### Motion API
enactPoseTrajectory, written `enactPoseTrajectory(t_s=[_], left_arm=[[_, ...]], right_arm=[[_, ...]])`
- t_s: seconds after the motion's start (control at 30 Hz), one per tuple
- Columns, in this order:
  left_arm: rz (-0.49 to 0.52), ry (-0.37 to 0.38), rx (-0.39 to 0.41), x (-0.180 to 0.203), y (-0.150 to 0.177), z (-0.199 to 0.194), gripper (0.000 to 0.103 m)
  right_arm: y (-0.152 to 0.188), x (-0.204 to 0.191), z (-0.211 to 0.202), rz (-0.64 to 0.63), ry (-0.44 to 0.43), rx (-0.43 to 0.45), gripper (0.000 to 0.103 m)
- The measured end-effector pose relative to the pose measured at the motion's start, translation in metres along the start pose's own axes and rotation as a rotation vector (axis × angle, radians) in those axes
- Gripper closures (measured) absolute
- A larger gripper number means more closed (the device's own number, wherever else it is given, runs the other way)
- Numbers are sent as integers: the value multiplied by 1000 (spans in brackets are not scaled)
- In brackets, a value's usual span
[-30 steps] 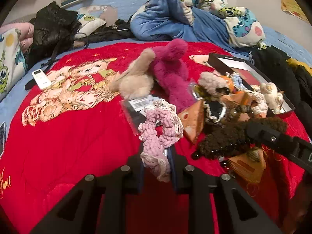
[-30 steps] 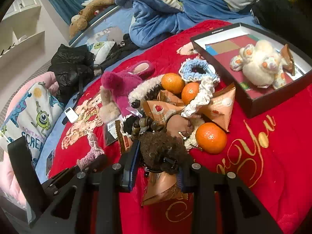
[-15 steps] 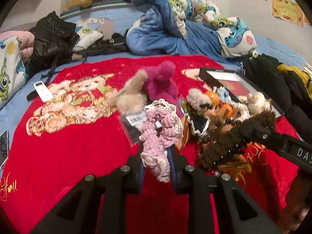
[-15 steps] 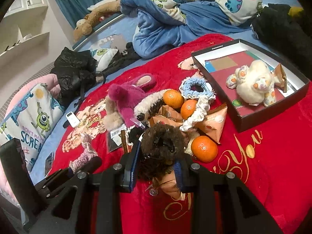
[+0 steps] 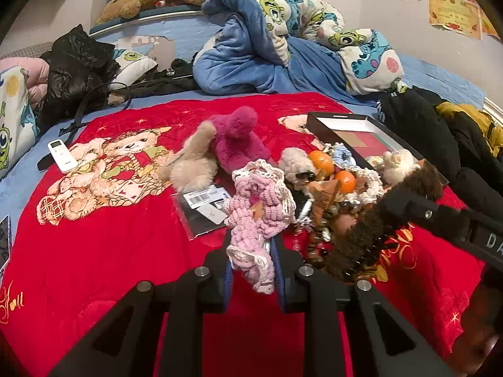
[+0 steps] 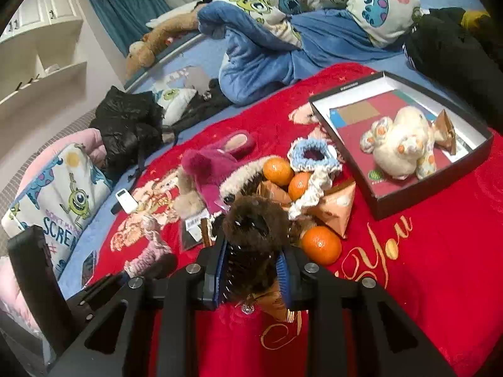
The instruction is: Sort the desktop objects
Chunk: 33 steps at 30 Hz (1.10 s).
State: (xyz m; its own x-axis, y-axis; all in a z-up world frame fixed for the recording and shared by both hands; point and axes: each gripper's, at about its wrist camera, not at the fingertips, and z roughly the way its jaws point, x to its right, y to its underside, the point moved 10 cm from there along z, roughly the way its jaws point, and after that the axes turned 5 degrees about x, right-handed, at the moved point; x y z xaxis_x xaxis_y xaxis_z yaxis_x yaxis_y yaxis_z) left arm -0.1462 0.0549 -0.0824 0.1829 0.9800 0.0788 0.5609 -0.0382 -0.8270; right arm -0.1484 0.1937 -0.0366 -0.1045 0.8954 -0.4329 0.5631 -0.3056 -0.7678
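The pink crocheted scrunchie (image 5: 256, 220) was gripped between the narrowly set jaws of the left hand-held gripper (image 5: 253, 270) and was held clear above the red blanket (image 5: 103, 251), its lace edge draped over the fingertips. At about two o'clock from it in the left wrist view, the right hand-held gripper (image 6: 251, 278) was seen, its jaws having just been closing on the brown fuzzy hair claw (image 6: 254, 235), which was pinched between the blue pads (image 6: 220, 278). Below and beyond the claw a pile was left on the blanket: three oranges, the nearest orange (image 6: 321, 245) at four o'clock from the claw, brown triangular packets (image 6: 336, 210), a blue scrunchie (image 6: 314, 154) and a magenta plush (image 6: 207, 169). At one o'clock in the right wrist view the black box (image 6: 430, 185) was laid on the bed, a white plush toy (image 6: 399, 147) and one packet held inside it. A white remote (image 5: 62, 156) was seen at ten o'clock
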Motion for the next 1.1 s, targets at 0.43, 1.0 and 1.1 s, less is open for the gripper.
enactPoseTrajectory(t_s=[0.43, 1.0, 1.1], left_arm=[[24, 45, 7, 37, 0, -8, 81], [62, 163, -10, 136, 9, -1, 81], [85, 191, -6, 158, 10, 1, 81]], right_arm=[[-16, 18, -32, 53, -38, 64, 77], [-39, 97, -85, 145, 31, 137, 77], [-43, 114, -93, 158, 54, 152, 77]])
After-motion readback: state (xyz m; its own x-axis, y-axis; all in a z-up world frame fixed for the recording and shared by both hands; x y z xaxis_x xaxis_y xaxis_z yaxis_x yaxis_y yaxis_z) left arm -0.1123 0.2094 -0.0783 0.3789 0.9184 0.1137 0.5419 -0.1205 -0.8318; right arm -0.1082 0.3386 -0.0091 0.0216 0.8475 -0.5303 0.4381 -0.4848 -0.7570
